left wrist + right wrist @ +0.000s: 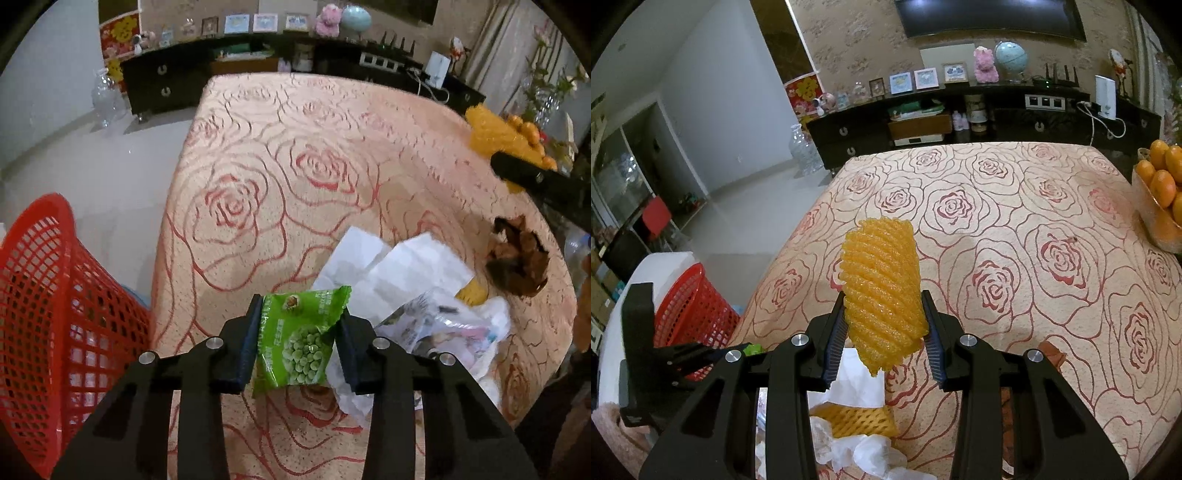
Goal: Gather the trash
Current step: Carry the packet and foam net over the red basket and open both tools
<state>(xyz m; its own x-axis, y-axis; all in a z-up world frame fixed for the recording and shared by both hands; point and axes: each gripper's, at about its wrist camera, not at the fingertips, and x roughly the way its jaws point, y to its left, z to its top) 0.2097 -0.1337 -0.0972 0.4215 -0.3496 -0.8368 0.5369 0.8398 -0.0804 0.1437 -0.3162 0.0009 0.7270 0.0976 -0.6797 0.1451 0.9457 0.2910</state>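
Left gripper clamps green pea-snack packet; right gripper clamps yellow foam net sleeve. Red mesh plastic basket, contents indiscernible. Glass bowl holds oranges.

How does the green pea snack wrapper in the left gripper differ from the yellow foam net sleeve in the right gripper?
The green pea snack wrapper is flat, glossy printed film; the yellow foam net sleeve is a puffy, ribbed mesh tube with no print. The wrapper looks creased and torn open at its top, while the sleeve keeps its rounded form and stands well beyond the fingers. Both are light trash, each sitting between a gripper's fingers above the rose-patterned tablecloth.
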